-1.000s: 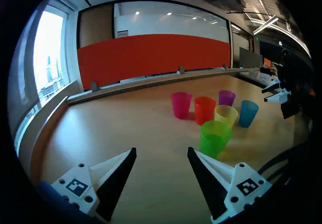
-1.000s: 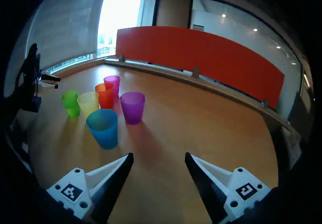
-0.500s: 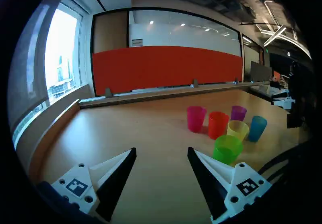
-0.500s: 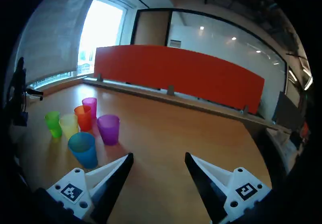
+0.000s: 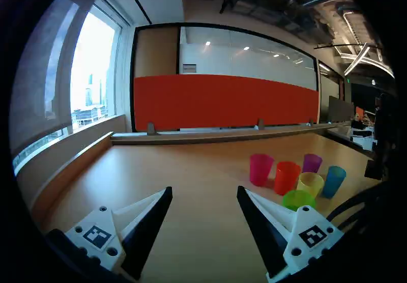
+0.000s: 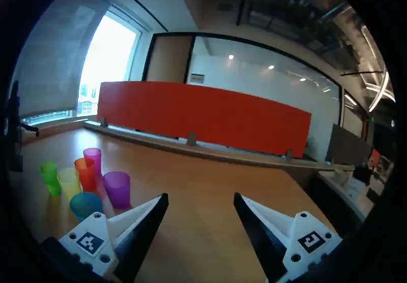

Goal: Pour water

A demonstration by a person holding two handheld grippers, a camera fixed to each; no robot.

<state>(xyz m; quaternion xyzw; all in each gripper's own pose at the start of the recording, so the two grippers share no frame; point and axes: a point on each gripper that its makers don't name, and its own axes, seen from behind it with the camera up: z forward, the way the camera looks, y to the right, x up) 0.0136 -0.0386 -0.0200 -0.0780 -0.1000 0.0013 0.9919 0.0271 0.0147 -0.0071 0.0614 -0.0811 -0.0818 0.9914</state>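
Left gripper (image 5: pixel 203 188) and right gripper (image 6: pixel 200 195) both hang above the table (image 5: pixel 193 171), tongs apart and empty. The cups huddle round the orange cup (image 5: pixel 286 177): the green cup (image 5: pixel 298 199) is on its near side and the pink cup (image 5: pixel 261 168) is just beside it. With the cups packed this tightly, grabbing one would likely topple its neighbours. Water cannot be seen. The red partition (image 5: pixel 224 100) stands far behind.

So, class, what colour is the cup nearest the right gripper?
The cup is blue, best seen in the right gripper view.
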